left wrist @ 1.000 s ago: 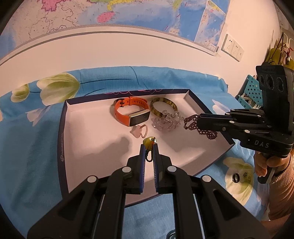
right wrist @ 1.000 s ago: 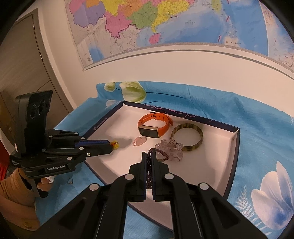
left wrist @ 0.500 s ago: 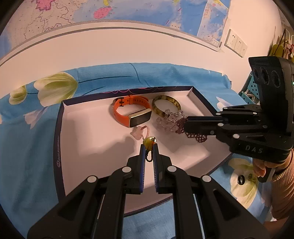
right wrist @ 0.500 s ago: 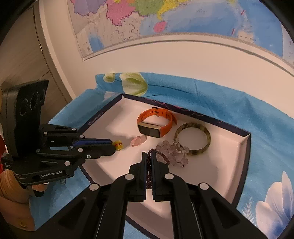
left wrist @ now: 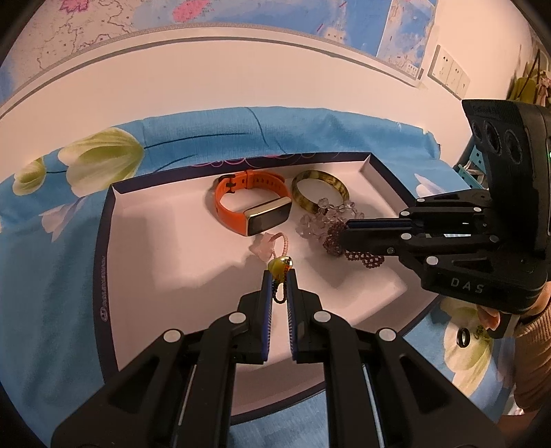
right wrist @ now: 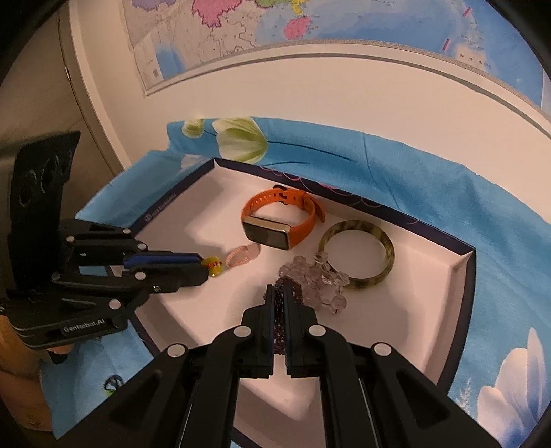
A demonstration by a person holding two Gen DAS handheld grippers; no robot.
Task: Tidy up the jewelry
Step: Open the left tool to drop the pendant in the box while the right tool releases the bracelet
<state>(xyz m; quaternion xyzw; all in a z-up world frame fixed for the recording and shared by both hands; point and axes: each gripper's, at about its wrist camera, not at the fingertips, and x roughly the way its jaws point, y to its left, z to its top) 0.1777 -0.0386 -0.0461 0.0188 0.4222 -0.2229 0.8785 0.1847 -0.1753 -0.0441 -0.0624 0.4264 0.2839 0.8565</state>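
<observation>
While a shallow white-lined tray [left wrist: 103, 262] lies on a blue flowered cloth [left wrist: 41, 241], both grippers are held over it. The left gripper [left wrist: 278, 275] is clamped on a small yellow bead charm [left wrist: 279, 265], whose dark cord loop hangs between the pads; the charm is seen just beside a pink coiled ring [left wrist: 272, 243] resting on the tray floor. The right gripper [right wrist: 279, 293] is closed on a dark purple beaded bracelet [right wrist: 279, 324], part of which trails down onto the tray next to a cluster of clear crystal beads [right wrist: 316, 282]. An orange watch band [right wrist: 279, 220] is set near the far wall of the tray, and a mottled green bangle [right wrist: 358, 255] lies beside it, touching the crystal beads. Outside the tray, a small black ring [left wrist: 463, 339] is seen on the cloth by the hand that holds the right gripper. A map [right wrist: 310, 31] is hung on the wall behind.
</observation>
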